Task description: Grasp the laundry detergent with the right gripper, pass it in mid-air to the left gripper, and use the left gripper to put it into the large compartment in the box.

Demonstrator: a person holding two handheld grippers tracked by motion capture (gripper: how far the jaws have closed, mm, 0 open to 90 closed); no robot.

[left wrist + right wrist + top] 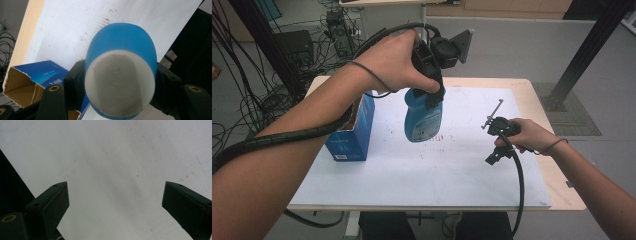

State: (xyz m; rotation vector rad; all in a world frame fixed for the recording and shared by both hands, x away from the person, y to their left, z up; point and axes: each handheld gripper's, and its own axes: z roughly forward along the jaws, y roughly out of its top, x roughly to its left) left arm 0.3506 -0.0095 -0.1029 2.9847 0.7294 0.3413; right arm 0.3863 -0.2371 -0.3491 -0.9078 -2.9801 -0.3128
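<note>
high view: left gripper [430, 82] is up off the table w/ the blue bottle [423, 117] clamped at its top end, bottle hanging down below the jaws, clear of the white sheet [422, 175]. person's left hand [394, 62] wraps the gripper body, cable trailing back along the forearm. bottle hangs just right of the open blue carton [352, 132], which stands on the left part of the sheet – not touching it as far as i can tell.

left gripper view: looking down along the bottle [121, 75] – pale flat end nearest the cam, blue body running away toward the sheet [75, 27]. jaws sit tight on both sides of it, one left, one right, so closed onto the bottle, not around empty air. carton [37, 80] is lower left, torn flap open, brown inside visible.

right gripper [498, 140] rests low over the right side of the sheet, well apart from the bottle, held in the right hand [527, 135]. right gripper view: both jaws spread wide w/ nothing between them – just bare white sheet [112, 170] w/ a few small specks. right gripper [115, 200] holds nothing.

reddish marks on the sheet below the bottle.
</note>
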